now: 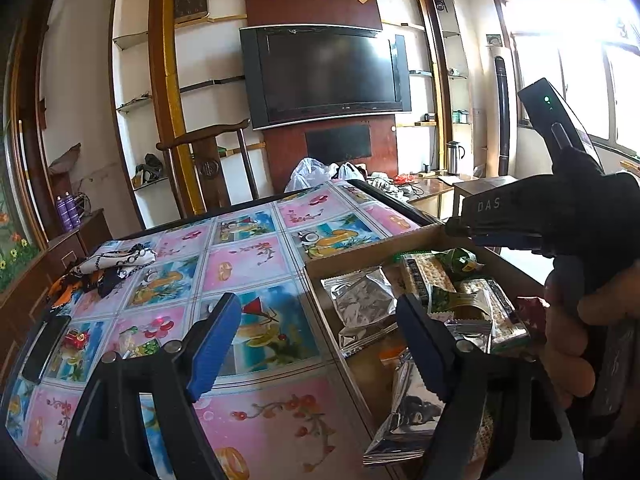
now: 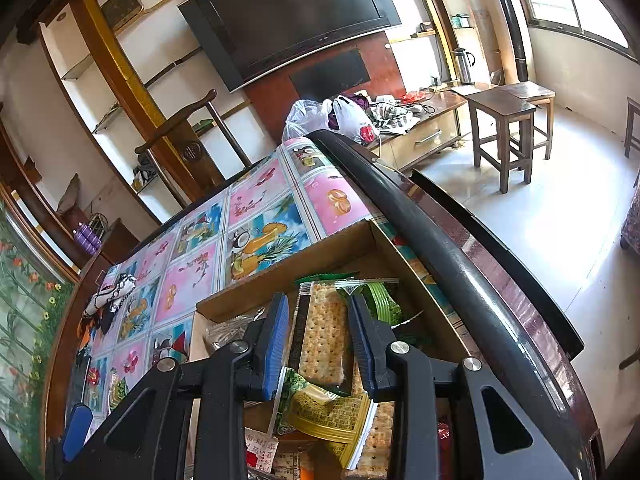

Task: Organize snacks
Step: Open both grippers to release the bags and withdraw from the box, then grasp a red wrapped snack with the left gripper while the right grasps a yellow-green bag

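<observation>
Left gripper [image 1: 316, 344] is standing spread and empty at the cardboard box [image 1: 360, 250] edge. Right gripper [image 2: 318, 344] is pinching a yellow-green snack packet [image 2: 332, 412] above the box; packet risks slipping or snagging neighbouring cracker packs [image 2: 324, 336]

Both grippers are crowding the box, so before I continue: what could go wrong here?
The cardboard box sits close to the table's edge; a shove could slide it off. Packets overlap loosely, so pulling the cracker packet may drag the yellow packet along. The left gripper and right gripper could collide.
</observation>
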{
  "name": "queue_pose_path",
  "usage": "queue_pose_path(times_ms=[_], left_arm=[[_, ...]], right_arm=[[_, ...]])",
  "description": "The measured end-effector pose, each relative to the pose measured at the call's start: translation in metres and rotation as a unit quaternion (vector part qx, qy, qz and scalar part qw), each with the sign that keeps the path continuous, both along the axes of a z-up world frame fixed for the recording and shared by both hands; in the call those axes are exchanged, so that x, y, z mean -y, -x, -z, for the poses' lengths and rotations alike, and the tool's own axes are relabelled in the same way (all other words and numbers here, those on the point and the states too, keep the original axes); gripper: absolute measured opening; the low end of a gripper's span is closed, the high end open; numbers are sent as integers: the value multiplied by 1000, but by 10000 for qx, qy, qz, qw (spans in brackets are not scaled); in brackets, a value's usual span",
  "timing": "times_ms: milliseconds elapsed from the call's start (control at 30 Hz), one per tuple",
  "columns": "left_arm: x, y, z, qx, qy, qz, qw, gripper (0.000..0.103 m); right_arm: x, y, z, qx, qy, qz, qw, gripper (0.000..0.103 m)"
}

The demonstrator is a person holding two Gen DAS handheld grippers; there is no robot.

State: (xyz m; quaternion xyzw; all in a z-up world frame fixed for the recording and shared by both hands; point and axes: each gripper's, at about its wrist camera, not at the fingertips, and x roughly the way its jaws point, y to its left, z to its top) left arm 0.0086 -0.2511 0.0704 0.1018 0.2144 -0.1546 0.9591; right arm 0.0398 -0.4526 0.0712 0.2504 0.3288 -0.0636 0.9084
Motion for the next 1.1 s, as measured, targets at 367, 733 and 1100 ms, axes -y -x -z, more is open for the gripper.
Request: queue_pose_path(times_ms=[367, 733, 1100], left_arm=[[-9, -3, -4, 16, 53, -122, 9999, 79], [-91, -24, -13, -215, 188, -806, 9963, 81], [-254, -97, 30, -2726, 1496, -1561, 9375, 79]], right_arm=[[-3, 0, 0, 30, 53, -19, 10000, 33], [-33, 12, -16, 520, 502, -208, 9972, 33], [-135, 25, -19, 858, 504, -1384, 9854, 33]])
